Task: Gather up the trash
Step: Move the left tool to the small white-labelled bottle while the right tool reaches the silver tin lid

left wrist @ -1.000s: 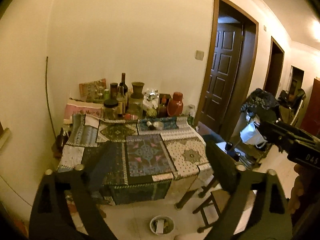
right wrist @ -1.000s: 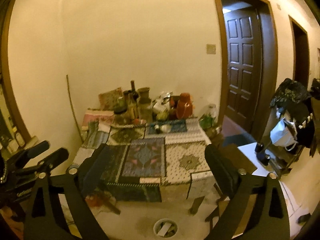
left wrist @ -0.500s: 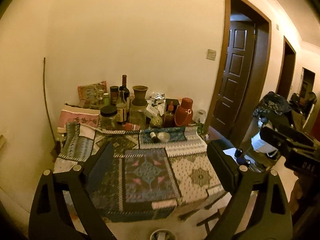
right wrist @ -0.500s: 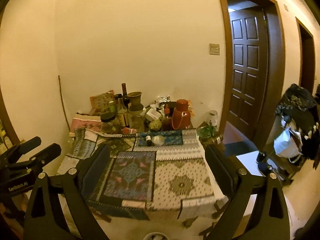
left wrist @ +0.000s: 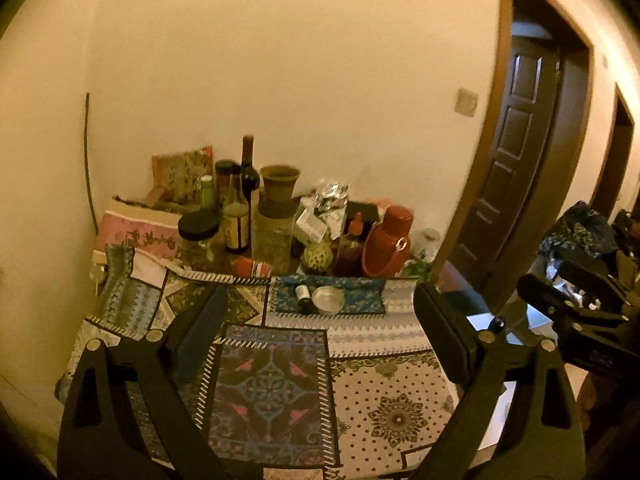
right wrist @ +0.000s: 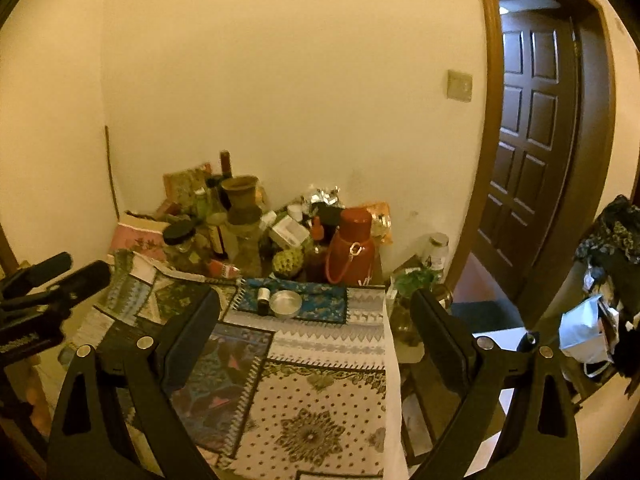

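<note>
A table under a patchwork cloth (left wrist: 376, 396) (right wrist: 320, 392) stands against the wall. On its blue patch lie a small dark bottle (left wrist: 303, 294) (right wrist: 263, 295) and a round silver tin (left wrist: 328, 299) (right wrist: 285, 303). Behind them are a red packet (left wrist: 252, 268) and crumpled foil (left wrist: 330, 192) (right wrist: 322, 195) among bottles and jars. My left gripper (left wrist: 319, 292) is open and empty, hanging over the near half of the table. My right gripper (right wrist: 314, 296) is open and empty too, over the table's right part. Each gripper shows at the edge of the other's view.
A red flask (left wrist: 388, 242) (right wrist: 352, 246), a clay vase (left wrist: 279, 190), a wine bottle (left wrist: 248, 168) and jars crowd the back of the table. A dark door (right wrist: 528, 140) is open at the right. A white bag (right wrist: 586, 332) and piled dark clothes (right wrist: 616, 232) sit far right.
Both views have come closer to the table and risen. The floor and the bowl under the table's front edge have dropped out of view. Both grippers stayed open.
</note>
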Demonstrator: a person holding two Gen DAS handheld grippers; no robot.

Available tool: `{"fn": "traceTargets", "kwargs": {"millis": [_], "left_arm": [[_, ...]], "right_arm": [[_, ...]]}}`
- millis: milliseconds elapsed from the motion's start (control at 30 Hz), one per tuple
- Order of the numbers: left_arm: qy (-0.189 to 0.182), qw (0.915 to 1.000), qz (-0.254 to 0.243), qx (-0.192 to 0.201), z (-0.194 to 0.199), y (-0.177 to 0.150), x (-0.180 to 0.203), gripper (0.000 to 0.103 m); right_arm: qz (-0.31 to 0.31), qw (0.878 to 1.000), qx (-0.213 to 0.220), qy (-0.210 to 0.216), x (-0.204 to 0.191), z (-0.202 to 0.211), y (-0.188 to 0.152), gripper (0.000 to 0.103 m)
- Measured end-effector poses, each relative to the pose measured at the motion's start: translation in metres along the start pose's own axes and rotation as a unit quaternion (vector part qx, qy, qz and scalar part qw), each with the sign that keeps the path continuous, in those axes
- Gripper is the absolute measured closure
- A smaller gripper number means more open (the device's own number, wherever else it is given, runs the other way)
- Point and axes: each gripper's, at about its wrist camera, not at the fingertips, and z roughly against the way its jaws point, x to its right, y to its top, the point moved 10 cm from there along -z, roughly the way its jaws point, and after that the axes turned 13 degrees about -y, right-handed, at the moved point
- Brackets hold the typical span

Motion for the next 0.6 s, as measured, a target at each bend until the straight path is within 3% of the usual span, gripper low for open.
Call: {"fn": "traceTargets", "kwargs": {"millis": [133,367,600], "left_arm": [[0.018,0.9996,0.005,-0.019,-0.027,0.002,-0.021,0.009],[0.015,0.9986,0.005,-0.051,-0.078,0.012,-0.08,0.009],[0.01,0.9949,-0.015,-0.099,-0.144,0.019,-0.148,0.009]], "right_arm": [[0.0,0.999,-0.043,0.001,-0.005,-0.046,-0.005,0.008],[-0.038,0.991,-0.124,-0.012,-0.028,-0.128,-0.023,0.008],[-0.089,0.968,-0.229,-0.053,-0.054,-0.22,-0.06,0.008]]}}
